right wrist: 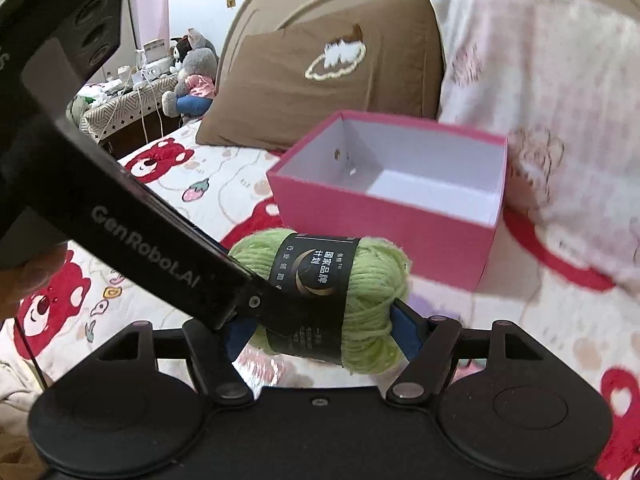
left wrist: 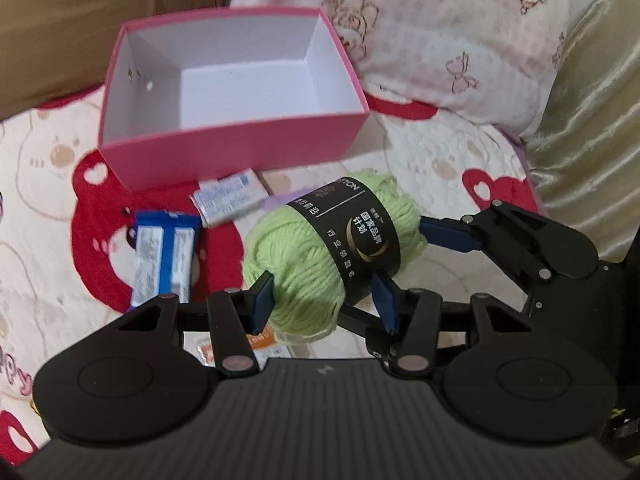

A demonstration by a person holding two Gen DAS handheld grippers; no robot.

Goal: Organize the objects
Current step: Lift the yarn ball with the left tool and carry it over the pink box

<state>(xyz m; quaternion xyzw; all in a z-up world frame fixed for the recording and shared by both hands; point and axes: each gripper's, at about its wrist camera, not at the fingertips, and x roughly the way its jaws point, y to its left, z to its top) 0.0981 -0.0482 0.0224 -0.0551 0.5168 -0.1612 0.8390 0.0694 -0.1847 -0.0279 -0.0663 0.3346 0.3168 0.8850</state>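
Left wrist view: the left hand-held gripper (left wrist: 324, 300) pinches a green yarn ball (left wrist: 320, 256) above the bed (left wrist: 440, 168), with the empty pink box (left wrist: 240, 148) beyond. The right hand-held gripper's finger (left wrist: 448, 232) touches the yarn's far end.

Right wrist view: the right hand-held gripper (right wrist: 320, 332) brackets the yarn, its right pad touching; its left pad is hidden, so whether it grips cannot be told.

A green yarn ball (left wrist: 332, 252) is clamped between the left tongs (left wrist: 324, 296), raised above the bedsheet (left wrist: 432, 168). The right tongs' (left wrist: 404, 268) blue pad is seen touching its far end. An empty pink box (left wrist: 236, 144) is set behind.
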